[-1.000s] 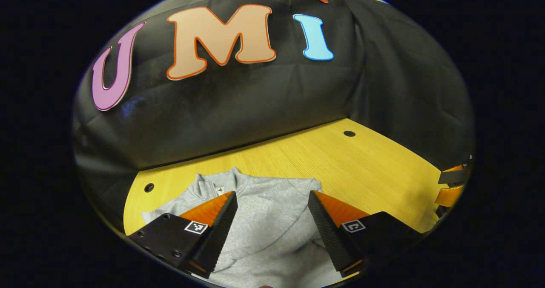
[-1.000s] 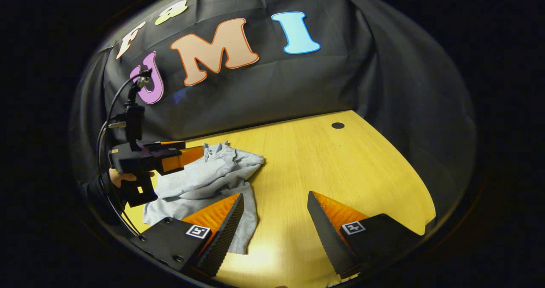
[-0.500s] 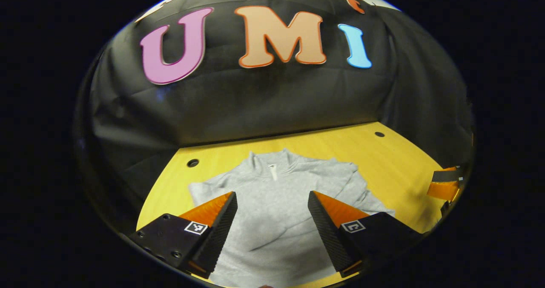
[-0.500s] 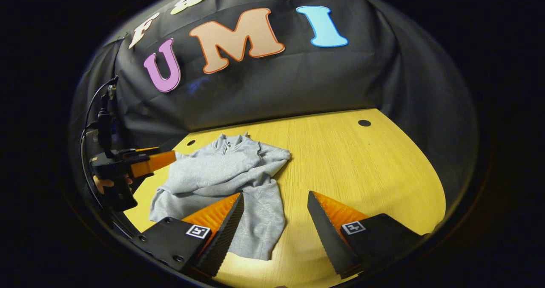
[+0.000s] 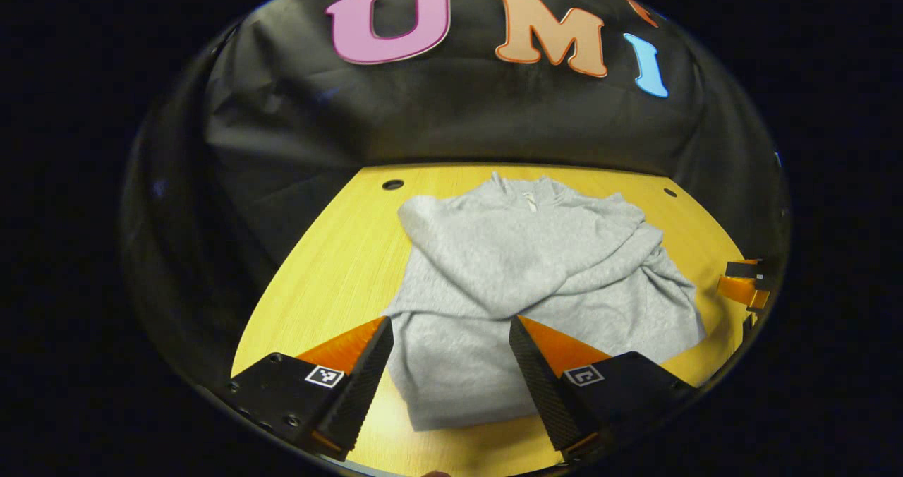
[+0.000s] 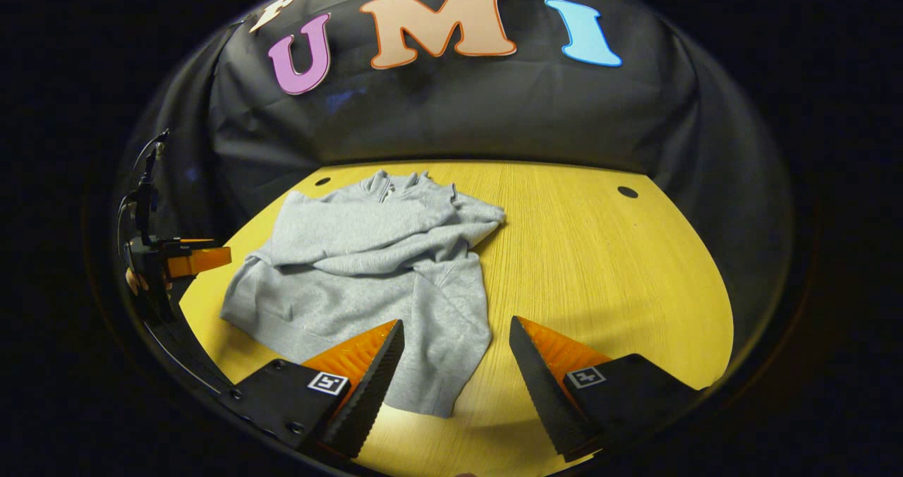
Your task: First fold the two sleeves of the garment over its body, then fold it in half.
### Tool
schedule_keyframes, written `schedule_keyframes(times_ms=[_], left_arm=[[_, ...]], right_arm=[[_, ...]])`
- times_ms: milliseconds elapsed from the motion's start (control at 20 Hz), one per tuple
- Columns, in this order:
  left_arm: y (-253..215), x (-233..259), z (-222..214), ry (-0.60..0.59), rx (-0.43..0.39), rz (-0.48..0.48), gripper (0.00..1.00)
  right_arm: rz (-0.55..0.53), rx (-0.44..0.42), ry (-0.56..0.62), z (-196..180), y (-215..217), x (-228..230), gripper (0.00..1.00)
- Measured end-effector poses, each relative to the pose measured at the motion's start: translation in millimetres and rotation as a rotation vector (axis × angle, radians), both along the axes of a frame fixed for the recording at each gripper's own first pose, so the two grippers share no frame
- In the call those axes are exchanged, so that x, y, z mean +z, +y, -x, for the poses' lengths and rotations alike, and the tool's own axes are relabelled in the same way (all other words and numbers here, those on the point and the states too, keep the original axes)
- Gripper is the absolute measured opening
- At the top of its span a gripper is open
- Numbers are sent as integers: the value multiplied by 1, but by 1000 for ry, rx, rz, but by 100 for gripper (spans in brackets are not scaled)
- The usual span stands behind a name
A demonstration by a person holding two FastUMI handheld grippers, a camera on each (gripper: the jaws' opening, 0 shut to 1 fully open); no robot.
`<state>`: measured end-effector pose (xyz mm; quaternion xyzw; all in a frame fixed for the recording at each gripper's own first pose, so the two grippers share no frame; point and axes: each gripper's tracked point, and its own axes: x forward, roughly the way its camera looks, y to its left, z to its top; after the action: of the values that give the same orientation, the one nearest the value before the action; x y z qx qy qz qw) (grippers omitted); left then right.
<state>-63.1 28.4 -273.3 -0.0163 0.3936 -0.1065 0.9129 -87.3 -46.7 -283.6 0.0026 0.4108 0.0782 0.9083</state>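
A grey sweatshirt (image 5: 525, 279) lies on the yellow wooden table (image 5: 331, 279), collar toward the booth wall, both sleeves laid across its body. My left gripper (image 5: 451, 364) hovers open above the garment's near hem with nothing between its fingers. In the right gripper view the sweatshirt (image 6: 374, 265) lies on the left half of the table (image 6: 600, 272), and my right gripper (image 6: 455, 371) hangs open over the hem's right corner, holding nothing. The right gripper (image 5: 741, 286) appears at the right edge of the left gripper view. The left gripper (image 6: 180, 260), with a hand on it, is at the far left.
Black cloth walls stand behind and to the sides of the table. Small dark holes sit near the table's back corners (image 5: 392, 184) (image 6: 626, 192). Bare tabletop stretches to the right of the garment in the right gripper view.
Both grippers have pulled back toward the table's near edge and risen, so the whole sweatshirt now shows. Both stayed open. The garment has not moved.
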Motion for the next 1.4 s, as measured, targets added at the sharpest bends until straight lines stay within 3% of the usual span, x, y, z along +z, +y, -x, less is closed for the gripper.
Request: schedule_keyframes(times_ms=[350, 700, 900, 1000, 1050, 1150, 1200, 1250, 1300, 1400], left_arm=[[13, -47, 44, 113, -8, 14, 96], [20, -74, 52, 159, 41, 34, 97], [18, -77, 55, 172, 23, 19, 96], [15, -76, 54, 164, 25, 27, 93], [11, -75, 54, 156, 19, 33, 89], [3, -75, 53, 151, -6, 41, 70], [-2, -74, 52, 147, -24, 54, 55], [-8, -71, 52, 144, -40, 79, 44], [-10, -71, 51, 146, -37, 95, 17], [-10, -71, 51, 174, -18, 112, 2]], right_arm=[[53, 5, 75, 23, 11, -30, 96], [87, -17, 174, 50, 19, -61, 96], [91, -27, 206, 54, 21, -68, 96], [82, -12, 220, 55, 26, -67, 89], [80, -1, 230, 55, 28, -68, 80], [47, 24, 274, 57, 43, -69, 45], [48, 24, 287, 55, 43, -68, 26], [55, 26, 315, 57, 43, -68, 24], [50, 20, 330, 57, 43, -66, 18], [28, -2, 337, 52, 44, -63, 12]])
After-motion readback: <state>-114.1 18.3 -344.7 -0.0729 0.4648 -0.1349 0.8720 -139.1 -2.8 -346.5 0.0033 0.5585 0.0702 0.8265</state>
